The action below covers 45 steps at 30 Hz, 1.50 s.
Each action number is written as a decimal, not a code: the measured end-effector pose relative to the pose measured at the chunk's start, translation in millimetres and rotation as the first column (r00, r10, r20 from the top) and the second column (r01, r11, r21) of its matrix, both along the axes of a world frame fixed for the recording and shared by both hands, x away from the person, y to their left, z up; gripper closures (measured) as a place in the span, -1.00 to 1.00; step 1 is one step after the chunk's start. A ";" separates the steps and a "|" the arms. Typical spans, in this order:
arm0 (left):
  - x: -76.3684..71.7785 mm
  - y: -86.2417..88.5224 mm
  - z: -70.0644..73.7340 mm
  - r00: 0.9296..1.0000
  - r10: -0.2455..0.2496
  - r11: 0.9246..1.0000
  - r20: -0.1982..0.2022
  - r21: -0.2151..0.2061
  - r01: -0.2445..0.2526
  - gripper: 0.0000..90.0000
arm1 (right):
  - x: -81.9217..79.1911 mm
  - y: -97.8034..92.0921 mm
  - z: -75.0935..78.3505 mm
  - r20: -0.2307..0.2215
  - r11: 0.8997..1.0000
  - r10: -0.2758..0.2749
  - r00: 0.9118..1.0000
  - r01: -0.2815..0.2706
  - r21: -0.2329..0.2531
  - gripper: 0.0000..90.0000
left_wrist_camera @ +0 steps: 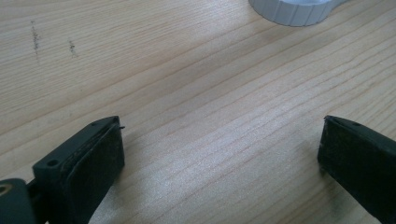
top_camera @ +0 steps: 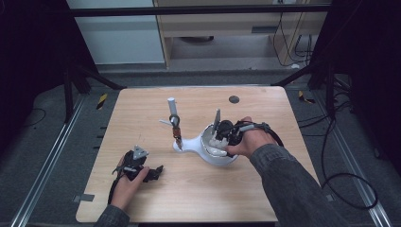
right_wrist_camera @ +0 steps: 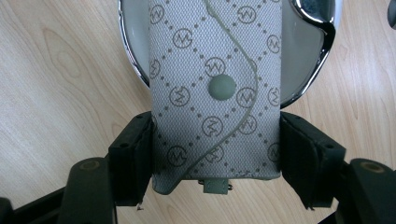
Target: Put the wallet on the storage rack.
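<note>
Right gripper [right_wrist_camera: 215, 154] pinches a grey pouch [right_wrist_camera: 215, 88] over a white bowl-shaped stand [top_camera: 218, 152].

The pouch, patterned with a snap button, sits clamped between the jaws right of the desk's [top_camera: 142, 109] centre, likely being set into or lifted from the chrome-rimmed dish. Left gripper [left_wrist_camera: 219, 149] rests near the front-left corner, jaws spread, holding nothing, apparently waiting.

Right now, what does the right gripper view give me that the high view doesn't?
Right gripper view alone: the grey patterned pouch with its snap button, clamped between the right gripper jaws above a chrome-rimmed dish. High view alone: the left gripper resting open on the table, and a white stand. Both: the wooden tabletop and the right gripper.
</note>
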<state>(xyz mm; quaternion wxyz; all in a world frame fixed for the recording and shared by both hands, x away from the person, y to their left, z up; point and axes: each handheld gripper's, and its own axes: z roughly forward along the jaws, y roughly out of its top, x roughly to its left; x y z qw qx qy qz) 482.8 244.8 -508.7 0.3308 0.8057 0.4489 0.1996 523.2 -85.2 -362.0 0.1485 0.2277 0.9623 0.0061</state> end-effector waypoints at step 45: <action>0.3 -1.2 0.1 1.000 -0.007 1.000 -0.001 0.000 0.007 -1.00 | 16.7 19.0 -17.7 -0.020 1.000 -0.018 1.000 0.018 -0.015 -0.29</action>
